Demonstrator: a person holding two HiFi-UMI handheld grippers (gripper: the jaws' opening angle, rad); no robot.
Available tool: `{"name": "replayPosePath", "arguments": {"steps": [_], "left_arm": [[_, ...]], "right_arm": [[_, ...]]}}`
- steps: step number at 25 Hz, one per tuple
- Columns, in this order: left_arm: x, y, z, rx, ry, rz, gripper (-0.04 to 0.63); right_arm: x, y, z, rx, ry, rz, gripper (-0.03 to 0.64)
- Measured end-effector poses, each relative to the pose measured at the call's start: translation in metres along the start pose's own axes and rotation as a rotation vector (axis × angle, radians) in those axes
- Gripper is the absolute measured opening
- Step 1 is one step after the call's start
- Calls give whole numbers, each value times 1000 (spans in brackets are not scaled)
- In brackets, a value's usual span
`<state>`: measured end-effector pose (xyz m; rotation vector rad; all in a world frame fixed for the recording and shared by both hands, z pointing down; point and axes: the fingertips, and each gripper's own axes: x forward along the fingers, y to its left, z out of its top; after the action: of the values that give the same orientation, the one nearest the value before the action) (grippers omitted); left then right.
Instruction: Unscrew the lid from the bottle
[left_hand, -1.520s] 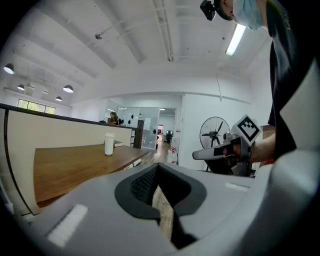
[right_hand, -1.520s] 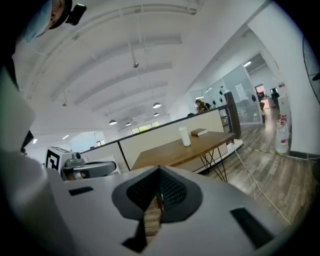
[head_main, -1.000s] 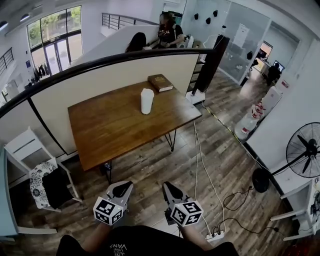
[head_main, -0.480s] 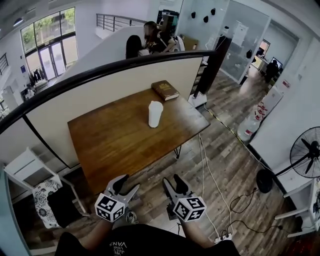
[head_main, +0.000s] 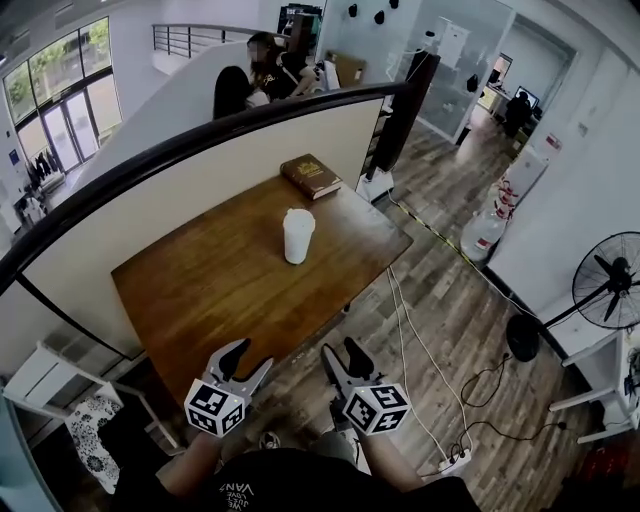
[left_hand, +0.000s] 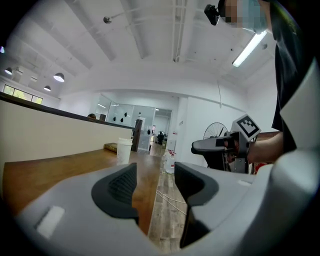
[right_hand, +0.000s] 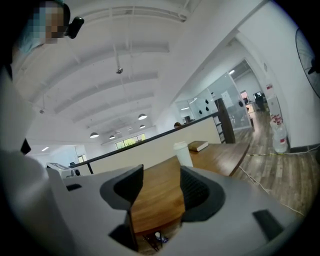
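A white bottle (head_main: 297, 236) with a white lid stands upright near the middle of the wooden table (head_main: 200, 290). It also shows small and far off in the left gripper view (left_hand: 124, 150) and the right gripper view (right_hand: 183, 153). My left gripper (head_main: 245, 360) hangs over the floor just short of the table's near edge, its jaws open and empty (left_hand: 155, 180). My right gripper (head_main: 342, 355) is beside it at the same height, also open with nothing between the jaws (right_hand: 160, 192). Both are well short of the bottle.
A brown book (head_main: 312, 175) lies at the table's far corner, behind the bottle. A low partition with a black rail (head_main: 200, 130) runs behind the table. Cables (head_main: 420, 350) trail over the wood floor on the right; a fan (head_main: 608, 290) stands farther right.
Both grippers' jaws were together a second ago and now stand apart. The table and bottle have come closer and shifted in the head view, with the grippers nearer the table's edge.
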<state>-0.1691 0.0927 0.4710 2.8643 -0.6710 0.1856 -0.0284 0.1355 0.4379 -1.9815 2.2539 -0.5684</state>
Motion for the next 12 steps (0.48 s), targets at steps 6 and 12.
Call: {"name": "replayPosePath", "arguments": {"steps": [6, 12], "left_arm": [[44, 12, -9, -22, 14, 23, 222], [95, 26, 7, -51, -20, 149, 222]], "right_arm": [[34, -42, 12, -7, 18, 29, 198], [74, -91, 30, -47, 86, 123, 198]]}}
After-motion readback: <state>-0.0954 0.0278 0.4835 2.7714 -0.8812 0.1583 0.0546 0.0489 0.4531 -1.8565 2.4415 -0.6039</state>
